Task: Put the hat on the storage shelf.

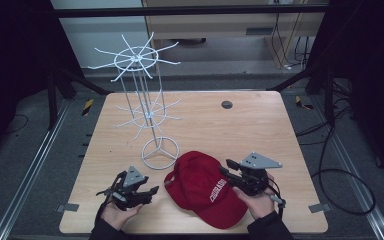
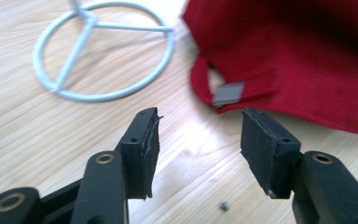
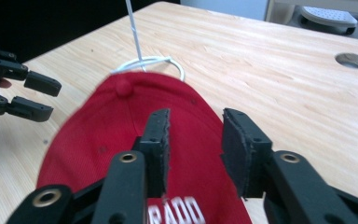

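In the high view, a red cap [image 1: 203,187] lay on the wooden surface [image 1: 260,130] at the lower middle of the frame, between the two tongs. The left tongs [image 1: 150,191] sat at the lower left, just beside the cap's edge but apart from it, jaws parted with nothing between them. The right tongs [image 1: 228,172] reached over the cap's right side from the lower right; their grey plate and body hid the jaws, so the gap was hard to judge here. A white wire rack [image 1: 147,107] stood in the upper left, its round base just above the cap. Both forearms were cut off by the bottom edge.

In the left gripper view, the left tongs [image 2: 199,133] stood wide open over bare wood. The cap [image 2: 298,51] filled the upper right, cut off by the top and right edges, its back strap and a small grey tab lying just beyond the right jaw's tip, not touching. The rack's ring base [image 2: 105,49] lay at the upper left, its post cut off.

In the right gripper view, the right tongs [image 3: 196,140] hung moderately open above the cap [image 3: 121,135], which spread beneath and between the jaws, ungripped. White lettering at the bottom edge was cut off. The cap hid most of the rack's base [image 3: 144,63]. The left tongs [image 3: 39,97] showed open at the left edge.
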Demonstrator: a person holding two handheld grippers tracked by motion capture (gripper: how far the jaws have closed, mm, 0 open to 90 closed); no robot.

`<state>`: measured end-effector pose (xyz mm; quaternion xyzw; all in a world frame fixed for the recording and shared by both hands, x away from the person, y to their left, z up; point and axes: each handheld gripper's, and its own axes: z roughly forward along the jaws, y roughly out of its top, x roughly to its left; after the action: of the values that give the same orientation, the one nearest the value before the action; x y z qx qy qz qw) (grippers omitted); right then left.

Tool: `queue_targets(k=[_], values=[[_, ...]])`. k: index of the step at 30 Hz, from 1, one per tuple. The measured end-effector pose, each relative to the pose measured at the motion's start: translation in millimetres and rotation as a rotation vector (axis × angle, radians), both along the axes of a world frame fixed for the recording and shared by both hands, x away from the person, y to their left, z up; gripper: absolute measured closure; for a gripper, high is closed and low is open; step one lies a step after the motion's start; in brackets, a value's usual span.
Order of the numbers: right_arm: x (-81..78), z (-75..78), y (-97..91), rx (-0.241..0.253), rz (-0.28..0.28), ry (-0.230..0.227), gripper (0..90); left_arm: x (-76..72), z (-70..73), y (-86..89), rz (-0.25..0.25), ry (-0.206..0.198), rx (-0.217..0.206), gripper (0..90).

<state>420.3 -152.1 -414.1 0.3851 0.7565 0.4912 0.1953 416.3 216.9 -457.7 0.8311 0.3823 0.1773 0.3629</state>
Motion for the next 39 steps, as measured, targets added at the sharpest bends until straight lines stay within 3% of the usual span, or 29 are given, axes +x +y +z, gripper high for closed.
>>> queue_targets(k=[7,18,20,31,36,39], values=[[17.1,11.3,29.5,-0.014,0.037,0.007,54.4,5.6,5.8,34.7,0.118,-0.030,-0.062,43.2],[33.3,6.6,70.5,-0.083,0.069,0.028,41.4,16.0,-0.9,66.3,0.269,-0.077,-0.046,40.1],[36.8,2.4,81.8,-0.109,0.086,0.052,35.9,17.5,-2.5,69.7,0.283,-0.079,-0.052,39.4],[43.5,-10.7,117.6,-0.175,0.127,0.063,22.1,21.1,-5.5,77.3,0.303,-0.078,-0.064,38.2],[47.6,-20.9,124.1,-0.226,0.115,0.077,22.9,21.0,-4.9,78.9,0.298,-0.080,-0.070,38.3],[49.0,-25.8,124.8,-0.278,0.107,0.089,33.2,21.5,-5.3,78.3,0.296,-0.068,-0.073,38.7]])
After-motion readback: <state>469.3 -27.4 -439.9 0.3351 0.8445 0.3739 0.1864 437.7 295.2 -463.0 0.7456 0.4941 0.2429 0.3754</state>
